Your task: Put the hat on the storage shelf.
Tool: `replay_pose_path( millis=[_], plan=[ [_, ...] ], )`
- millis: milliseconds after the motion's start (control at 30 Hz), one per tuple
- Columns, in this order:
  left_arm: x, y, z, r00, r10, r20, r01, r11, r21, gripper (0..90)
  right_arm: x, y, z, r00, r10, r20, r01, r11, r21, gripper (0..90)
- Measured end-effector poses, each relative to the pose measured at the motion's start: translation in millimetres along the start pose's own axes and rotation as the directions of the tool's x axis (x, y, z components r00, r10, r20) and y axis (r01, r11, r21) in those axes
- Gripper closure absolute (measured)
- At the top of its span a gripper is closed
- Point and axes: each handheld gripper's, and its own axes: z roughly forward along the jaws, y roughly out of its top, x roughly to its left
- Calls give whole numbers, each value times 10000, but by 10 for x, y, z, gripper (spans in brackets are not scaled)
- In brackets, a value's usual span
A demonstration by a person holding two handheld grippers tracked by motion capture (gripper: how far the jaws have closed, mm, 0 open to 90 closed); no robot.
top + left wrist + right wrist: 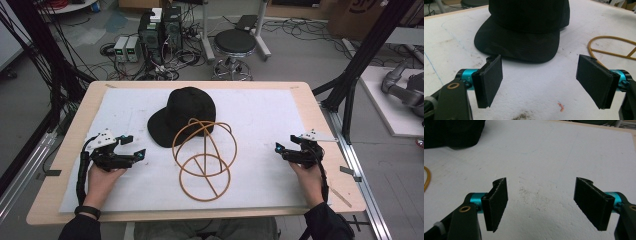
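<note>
A black cap [182, 115] lies on the white mat [270, 115], its flat brim pointing to the front left. Beside it, toward the front, stands a tan wire hat frame [205, 157] of rings and arcs, one arc touching the cap. My left gripper [134, 148] rests at the left of the mat, open, with nothing between its pads [489, 81]; the cap's brim [519, 47] lies just ahead of it. At the right of the mat my right gripper [278, 148] is open over bare mat, its pads [496, 202] wide apart.
The mat covers most of a light wooden table [60, 165]. Behind the table stand a round black stool [235, 47], computer boxes [160, 30] and loose cables on the floor. Black frame posts [350, 75] rise at both sides.
</note>
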Motion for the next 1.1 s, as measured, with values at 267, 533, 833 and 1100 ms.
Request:
replay_pose_path(
  millis=[267,533,833,1100],
  plan=[
    [-26,11,-13,10000,77,-4,-77,10000,5,214,13,14,26,9999,-104,54,104,9999,14,264],
    [-33,19,-14,10000,55,-65,-56,10000,-68,216,-2,7,14,10000,-55,81,54,10000,30,265],
    [-79,46,35,9999,111,-97,-111,9999,-61,222,19,14,29,10000,-31,-90,32,10000,23,266],
    [-78,64,6,10000,56,-32,-56,10000,-70,222,62,160,188,9946,-33,-1041,3,9996,-284,293]
  ],
)
